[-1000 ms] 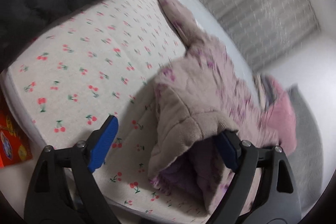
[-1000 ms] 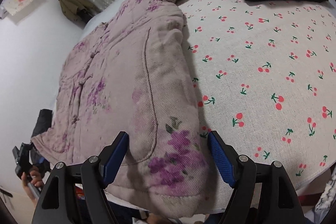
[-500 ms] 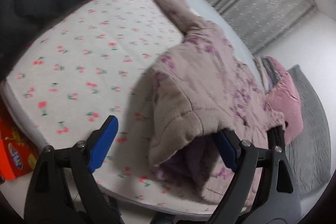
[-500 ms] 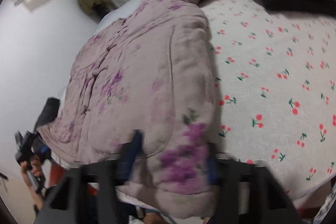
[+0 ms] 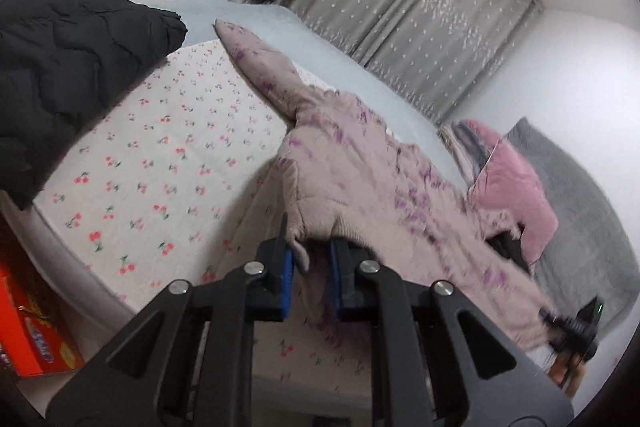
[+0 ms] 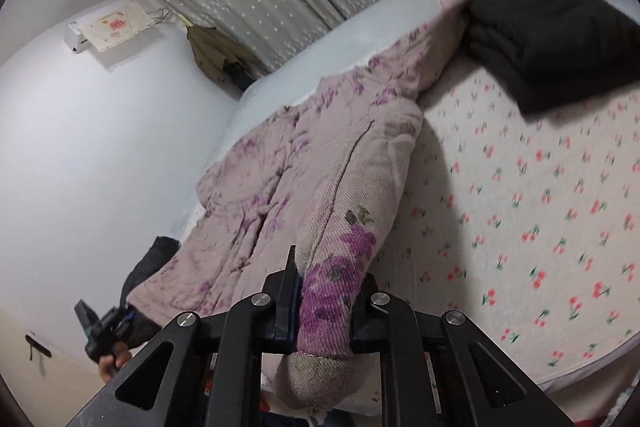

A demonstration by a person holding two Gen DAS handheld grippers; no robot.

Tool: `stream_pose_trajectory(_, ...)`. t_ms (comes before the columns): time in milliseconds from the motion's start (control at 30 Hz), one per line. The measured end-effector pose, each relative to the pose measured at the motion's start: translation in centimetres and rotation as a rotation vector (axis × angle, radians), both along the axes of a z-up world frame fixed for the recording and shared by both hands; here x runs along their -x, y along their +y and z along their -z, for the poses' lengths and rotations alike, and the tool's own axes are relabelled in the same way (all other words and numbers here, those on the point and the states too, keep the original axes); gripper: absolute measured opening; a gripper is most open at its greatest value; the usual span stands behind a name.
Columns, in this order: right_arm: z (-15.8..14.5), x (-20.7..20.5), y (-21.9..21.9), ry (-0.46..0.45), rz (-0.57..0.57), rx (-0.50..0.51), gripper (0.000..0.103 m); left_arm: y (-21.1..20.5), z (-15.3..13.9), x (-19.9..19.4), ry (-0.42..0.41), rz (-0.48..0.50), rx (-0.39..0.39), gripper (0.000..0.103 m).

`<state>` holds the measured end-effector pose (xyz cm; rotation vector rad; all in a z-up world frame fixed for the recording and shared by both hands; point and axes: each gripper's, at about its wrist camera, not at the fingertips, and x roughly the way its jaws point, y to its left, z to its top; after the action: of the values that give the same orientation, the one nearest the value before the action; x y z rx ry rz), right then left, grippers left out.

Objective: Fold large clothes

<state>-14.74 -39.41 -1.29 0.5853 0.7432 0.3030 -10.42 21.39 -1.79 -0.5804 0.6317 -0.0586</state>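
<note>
A large padded mauve jacket with purple flowers (image 5: 360, 163) lies spread on a cherry-print bed sheet (image 5: 160, 167). My left gripper (image 5: 310, 267) is shut on the jacket's bottom hem corner and holds it off the bed. In the right wrist view the jacket (image 6: 288, 167) stretches away across the bed, and my right gripper (image 6: 326, 291) is shut on the cuff end of its near sleeve (image 6: 352, 211). The other sleeve (image 5: 264, 71) points toward the far side of the bed. Each gripper shows small in the other's view.
A folded black quilted coat (image 5: 60, 67) sits on the bed's left; in the right wrist view it (image 6: 540, 39) lies at the back right. A pink pillow (image 5: 516, 187) and grey blanket (image 5: 580, 207) lie beside the jacket. An orange box (image 5: 28, 327) stands beside the bed. Grey curtains (image 5: 420, 7) hang behind.
Both grippers were open around the jacket's edges and have now closed on the cloth. Both have lifted and drawn back, so the held edges rise off the sheet.
</note>
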Motion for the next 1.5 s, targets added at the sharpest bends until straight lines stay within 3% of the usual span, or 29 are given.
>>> stream_pose_trajectory(67,0.8,-0.7,-0.5,0.045,0.024,0.003,0.016,-0.5,1.0,-0.3,0.069,0.016,-0.039,0.017)
stream_pose_trajectory(133,3.7,-1.7,-1.2,0.144,0.044,0.020,0.017,-0.4,2.0,-0.7,0.139,0.016,-0.052,0.017)
stream_pose_trajectory(233,10.0,-3.3,-2.1,0.341,0.065,-0.012,0.019,0.2,1.9,-0.1,0.123,0.033,-0.043,0.020)
stream_pose_trajectory(333,8.9,-3.4,-1.7,0.276,0.034,0.005,0.025,0.9,1.6,1.2,0.091,0.030,-0.033,0.030)
stream_pose_trajectory(400,8.4,-3.0,-1.6,0.248,0.027,0.008,0.028,1.8,1.4,1.8,0.057,0.006,0.003,0.054)
stream_pose_trajectory(500,8.8,-3.2,-2.1,0.267,0.057,-0.024,0.032,3.2,1.4,2.5,0.025,-0.055,0.049,0.065)
stream_pose_trajectory(567,9.0,-3.0,-2.4,0.274,0.078,-0.036,0.037,3.7,1.9,2.1,0.053,-0.083,0.056,0.069)
stream_pose_trajectory(667,9.0,-2.8,-2.2,0.275,0.120,0.004,0.054,2.5,3.6,0.0,0.174,-0.061,0.003,0.079)
stream_pose_trajectory(800,9.9,-3.0,-1.4,0.316,0.083,0.011,0.063,-0.1,7.7,-4.3,0.403,0.018,-0.006,0.079)
stream_pose_trajectory(867,10.1,-3.5,-0.3,0.331,0.078,0.066,0.064,-0.7,8.2,-5.0,0.427,-0.014,-0.057,0.079)
stream_pose_trajectory(900,9.9,-3.6,0.3,0.315,0.075,0.103,0.061,-1.3,8.0,-5.2,0.418,-0.012,-0.099,0.065)
stream_pose_trajectory(967,9.5,-3.6,1.0,0.282,0.045,0.127,0.033,-2.2,7.8,-5.3,0.401,0.036,-0.136,0.030)
stream_pose_trajectory(1000,9.3,-3.6,1.0,0.273,0.036,0.115,0.024,-2.5,7.7,-5.2,0.390,0.058,-0.122,0.026)
stream_pose_trajectory(1067,8.9,-3.3,0.4,0.252,0.031,0.061,0.022,-2.4,7.0,-4.3,0.343,0.052,-0.130,0.024)
stream_pose_trajectory(1200,7.4,-2.3,-1.2,0.204,0.007,-0.069,0.018,-1.8,4.0,-1.3,0.239,0.043,-0.030,0.022)
stream_pose_trajectory(1300,5.1,-1.5,-1.9,0.168,-0.020,-0.156,0.017,-2.9,2.2,-0.2,0.215,0.028,-0.042,0.022)
stream_pose_trajectory(1400,3.5,-1.2,-1.3,0.162,-0.029,-0.099,0.017,-4.0,2.6,-0.6,0.240,0.000,-0.110,0.022)
stream_pose_trajectory(1500,5.7,-2.6,-0.4,0.252,-0.005,0.020,0.017,-3.6,5.8,-2.2,0.365,-0.023,-0.138,0.023)
